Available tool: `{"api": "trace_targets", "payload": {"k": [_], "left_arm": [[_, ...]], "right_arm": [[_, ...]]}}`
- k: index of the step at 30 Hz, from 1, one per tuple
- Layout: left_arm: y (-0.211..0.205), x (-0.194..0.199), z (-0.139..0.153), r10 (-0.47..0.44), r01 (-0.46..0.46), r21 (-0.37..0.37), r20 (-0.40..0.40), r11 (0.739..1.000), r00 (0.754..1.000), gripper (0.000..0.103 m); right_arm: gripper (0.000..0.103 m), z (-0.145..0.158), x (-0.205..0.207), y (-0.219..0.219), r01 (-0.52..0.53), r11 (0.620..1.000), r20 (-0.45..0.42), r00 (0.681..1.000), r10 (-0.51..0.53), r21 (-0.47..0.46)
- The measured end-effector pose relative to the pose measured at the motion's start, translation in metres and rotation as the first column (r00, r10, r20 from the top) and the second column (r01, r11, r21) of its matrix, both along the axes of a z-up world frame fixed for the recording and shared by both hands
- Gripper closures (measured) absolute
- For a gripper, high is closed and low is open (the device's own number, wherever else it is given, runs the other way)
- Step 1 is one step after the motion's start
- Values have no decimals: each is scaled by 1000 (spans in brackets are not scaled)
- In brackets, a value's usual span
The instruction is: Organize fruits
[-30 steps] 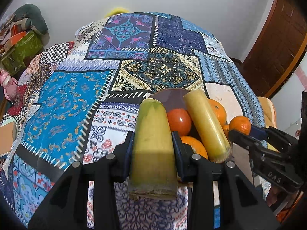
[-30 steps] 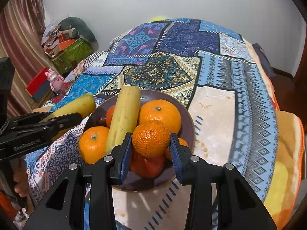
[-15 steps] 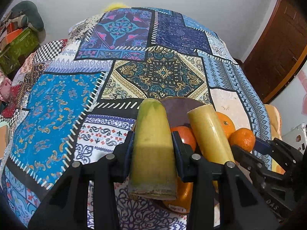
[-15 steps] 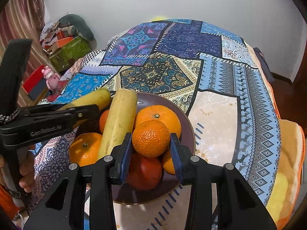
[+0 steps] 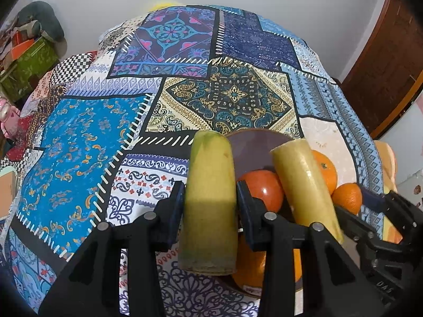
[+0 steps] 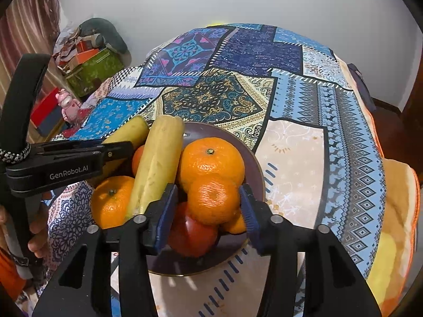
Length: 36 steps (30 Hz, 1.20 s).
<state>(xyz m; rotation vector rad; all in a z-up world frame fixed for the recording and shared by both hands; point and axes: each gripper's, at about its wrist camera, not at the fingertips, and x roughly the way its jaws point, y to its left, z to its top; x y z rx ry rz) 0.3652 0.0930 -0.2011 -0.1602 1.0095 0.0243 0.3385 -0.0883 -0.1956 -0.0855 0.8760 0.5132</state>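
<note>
Over the patchwork bedspread [image 5: 79, 142], in your left wrist view, your left gripper [image 5: 210, 203] pinches a yellow-green banana [image 5: 210, 206] held just above the near edge of the brown bowl [image 5: 251, 145], where a second banana [image 5: 304, 185], a tomato [image 5: 264, 187] and oranges lie. In your right wrist view, your right gripper [image 6: 208, 206] has just been opening: its jaws stand spread on either side of a small orange [image 6: 214, 198], which rests atop the pile in the bowl [image 6: 257, 174], pads clear of its skin.
</note>
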Motion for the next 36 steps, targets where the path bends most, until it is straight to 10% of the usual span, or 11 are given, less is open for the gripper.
{"api": "trace_targets", "payload": {"k": [21,36], "left_arm": [[-13,-59,79,-48,38,63,169,997,984,55],[-32,-194,207,-53,10,87,517,996,854,51]], "right_arm": [[42,57,-29,-22,41,997,114,992,-48,62],[42,164,-133,-47,20,981,377,922,-94,194]]}}
